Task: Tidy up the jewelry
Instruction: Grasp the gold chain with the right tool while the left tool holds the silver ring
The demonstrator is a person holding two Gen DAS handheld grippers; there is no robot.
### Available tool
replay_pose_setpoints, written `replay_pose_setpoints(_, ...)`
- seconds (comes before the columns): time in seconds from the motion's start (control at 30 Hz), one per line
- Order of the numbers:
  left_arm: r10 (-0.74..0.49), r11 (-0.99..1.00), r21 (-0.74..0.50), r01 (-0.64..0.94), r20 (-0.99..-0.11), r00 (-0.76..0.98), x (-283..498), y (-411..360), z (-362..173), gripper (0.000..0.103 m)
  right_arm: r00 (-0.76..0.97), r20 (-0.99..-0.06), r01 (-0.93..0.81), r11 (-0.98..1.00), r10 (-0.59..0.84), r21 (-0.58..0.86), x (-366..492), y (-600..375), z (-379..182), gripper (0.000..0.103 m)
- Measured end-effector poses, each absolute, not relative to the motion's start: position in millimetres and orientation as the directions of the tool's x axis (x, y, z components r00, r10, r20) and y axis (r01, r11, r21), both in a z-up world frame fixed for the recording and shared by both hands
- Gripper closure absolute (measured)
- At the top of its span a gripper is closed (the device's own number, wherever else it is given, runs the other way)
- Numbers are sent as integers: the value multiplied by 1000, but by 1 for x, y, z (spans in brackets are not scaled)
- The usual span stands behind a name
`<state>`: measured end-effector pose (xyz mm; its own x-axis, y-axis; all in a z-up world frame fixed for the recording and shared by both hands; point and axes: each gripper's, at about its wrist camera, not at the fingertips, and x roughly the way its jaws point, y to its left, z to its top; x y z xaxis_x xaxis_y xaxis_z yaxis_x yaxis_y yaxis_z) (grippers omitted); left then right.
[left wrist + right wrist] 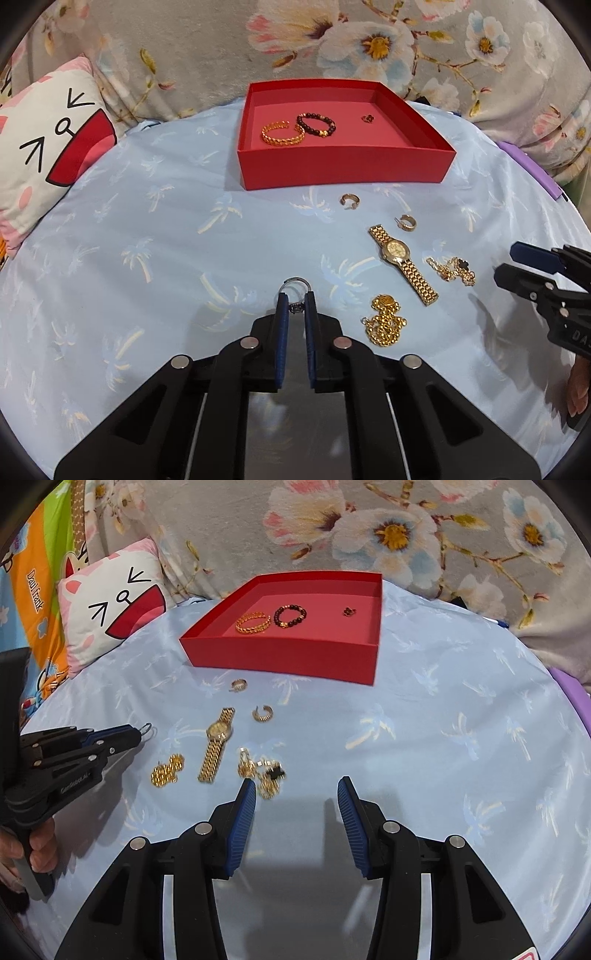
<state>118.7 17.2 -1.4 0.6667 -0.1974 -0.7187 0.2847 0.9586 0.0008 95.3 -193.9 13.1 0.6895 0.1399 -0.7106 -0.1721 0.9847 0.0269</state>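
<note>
The left claw [295, 299] is clamped on a thin ring [294, 283]; the red box [343, 166] lies straight ahead, slightly right. The right claw [297, 794] hangs apart, empty.

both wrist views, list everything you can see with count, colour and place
red box: 1, red, far middle of the cloth
gold bangle: 1, gold, inside the box, left
bead bracelet: 1, dark red-brown, inside the box, beside the bangle
small charm: 1, dark red, inside the box, right
hoop earrings: 2, gold, on the cloth in front of the box
watch: 1, gold, on the cloth
thick chain: 1, gold, heaped near the watch
thin chain: 1, gold with black charm, right of the watch
silver ring: 1, silver, between the left jaws
blue cloth: 1, pale blue, palm print
cartoon pillow: 1, white, pink, red, left
floral blanket: 1, grey, behind
left gripper: black, blue pads, shut on the ring
right gripper: black, blue pads, open, empty
</note>
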Motion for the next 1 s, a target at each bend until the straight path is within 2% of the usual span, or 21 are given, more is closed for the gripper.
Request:
replay_pose_setpoints(0.3, -177, 971, -14, 239, -713, 678, 128, 35, 1, 95, 685, -703, -222, 974, 191, 48, 131, -166, 19, 64)
replay_pose_setpoints(0.4, -180, 972, -20, 235, -710, 681, 130, 40, 0, 95, 653, -722, -237, 967, 227, 90, 127, -165, 12, 67)
replay_pose_setpoints(0.43, -181, 971, -20, 237, -710, 680, 130, 41, 0, 95, 647, -726, -244, 966, 231, 89, 124, -163, 11, 69)
replay_pose_setpoints(0.73, -201, 964, -23, 264, -712, 672, 123, 36, -1, 95, 605, -741, -357, 931, 292, 76, 96, -127, 1, 71)
replay_pose_setpoints(0.87, -204, 964, -25, 266, -714, 670, 121, 35, -1, 95, 589, -747, -389, 918, 310, 74, 98, -110, -1, 78)
replay_pose_setpoints(1.0, -202, 963, -21, 269, -717, 667, 119, 33, -3, 95, 583, -756, -387, 920, 298, 63, 104, -104, -6, 78)
